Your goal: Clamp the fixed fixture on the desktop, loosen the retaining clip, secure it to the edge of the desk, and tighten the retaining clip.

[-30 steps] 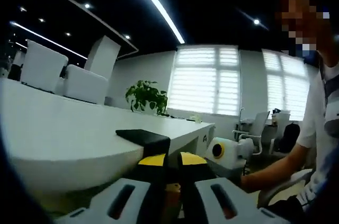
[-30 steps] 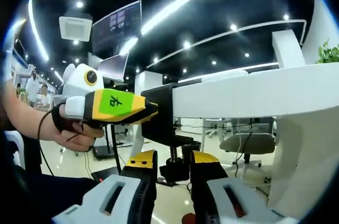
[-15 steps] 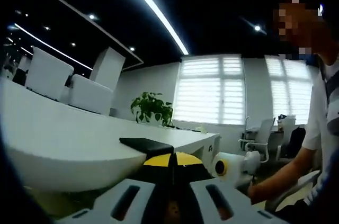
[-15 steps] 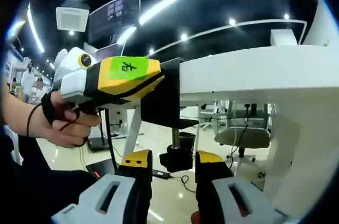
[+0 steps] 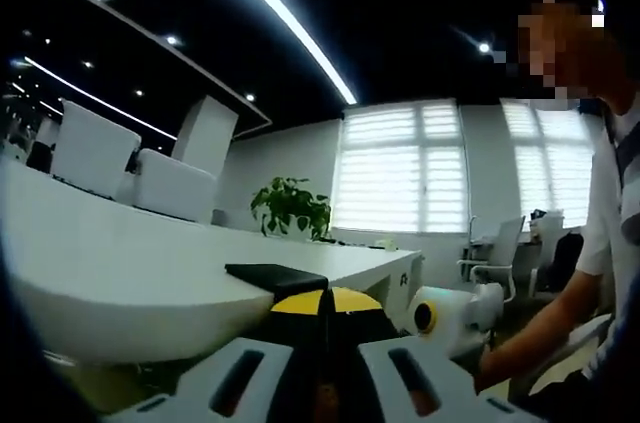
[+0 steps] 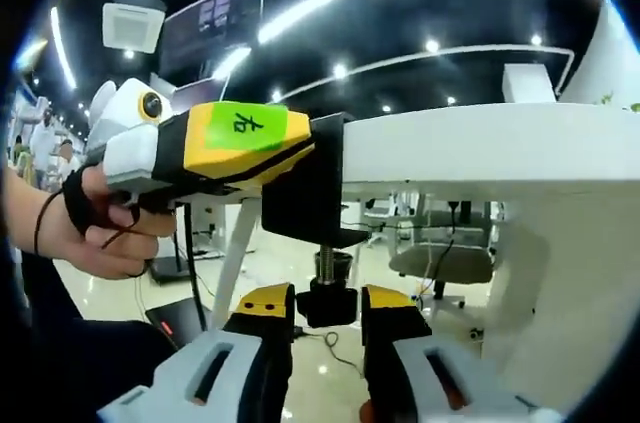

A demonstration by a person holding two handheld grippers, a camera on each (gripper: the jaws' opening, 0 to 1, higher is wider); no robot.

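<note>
Two claws are at work on one black clamp fixture (image 6: 305,193), which sits hooked over the edge of the white surface (image 6: 470,148). In the right gripper view the fixture's C-shaped body is seen at 11 o'clock of centre, its upper arm on the top face, its threaded screw (image 6: 326,265) hanging below with a round black knob (image 6: 326,301) at the end. In the left gripper view the fixture's flat top pad (image 5: 275,275) lies on the surface (image 5: 120,263), directly beyond the claw tips.

The left claw (image 5: 322,305) is clenched, tips together against the fixture body; seen from the other side (image 6: 210,153), it is held level against the body by a hand (image 6: 100,233). The right claw (image 6: 326,305) is released, its jaws standing either side of the knob, close but apparently not yet pressing.

Handling, as judged: the fixture looks rigid and fairly dense, metal or hard plastic, not fragile. The body offers flat faces suited to steadying. The knob is small, round and possibly slippery; a firm, centred pinch across it would be needed before turning, or the jaws may skate off. The step in hand appears to be tightening the retaining screw against the underside.

A potted plant (image 5: 290,208) and white chairs (image 5: 130,168) stand beyond.
</note>
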